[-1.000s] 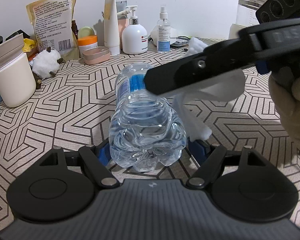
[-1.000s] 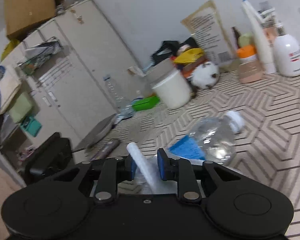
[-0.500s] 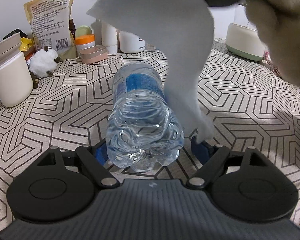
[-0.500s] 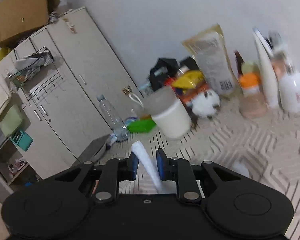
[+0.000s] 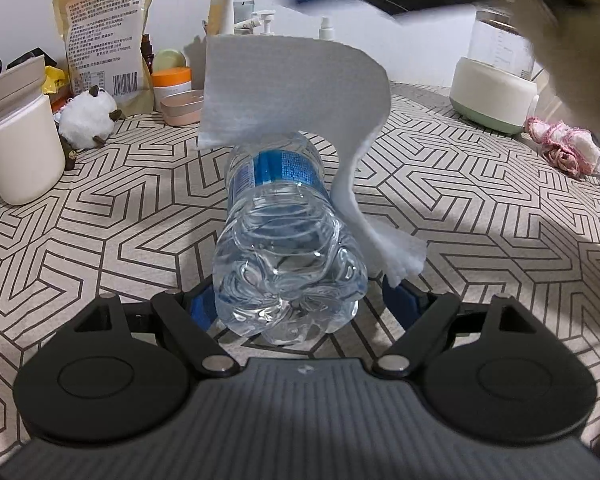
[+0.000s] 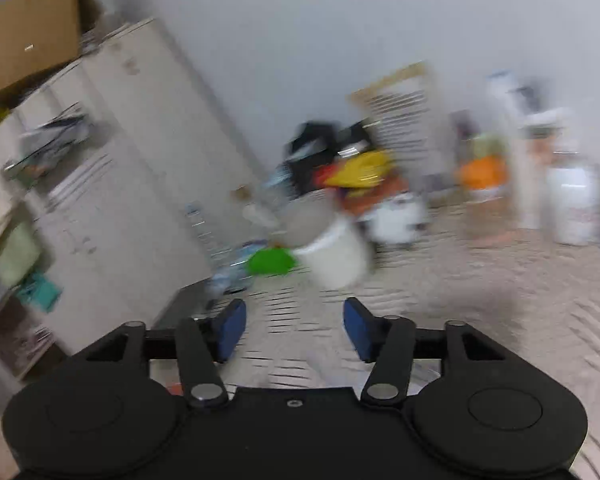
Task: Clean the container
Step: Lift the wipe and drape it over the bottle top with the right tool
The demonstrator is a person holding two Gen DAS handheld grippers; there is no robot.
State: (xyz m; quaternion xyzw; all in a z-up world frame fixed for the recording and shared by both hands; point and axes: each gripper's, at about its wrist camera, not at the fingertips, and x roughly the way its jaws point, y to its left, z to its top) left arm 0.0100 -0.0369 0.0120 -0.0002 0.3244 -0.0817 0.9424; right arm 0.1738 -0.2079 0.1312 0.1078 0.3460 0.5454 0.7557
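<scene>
Clear bottle (image 5: 288, 248) lying sideways (blue label) — tissue (image 5: 300, 92) draped over.

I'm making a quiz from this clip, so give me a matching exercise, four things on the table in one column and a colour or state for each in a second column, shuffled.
Things:
1. water bottle
2. paper towel
3. right gripper
4. jar lid

States:
A. orange
B. open, jaws apart, nothing between them
C. lying on its side, base between the left gripper's jaws
D. white, loose in the air above the bottle

Pairs: 1-C, 2-D, 3-B, 4-A
</scene>
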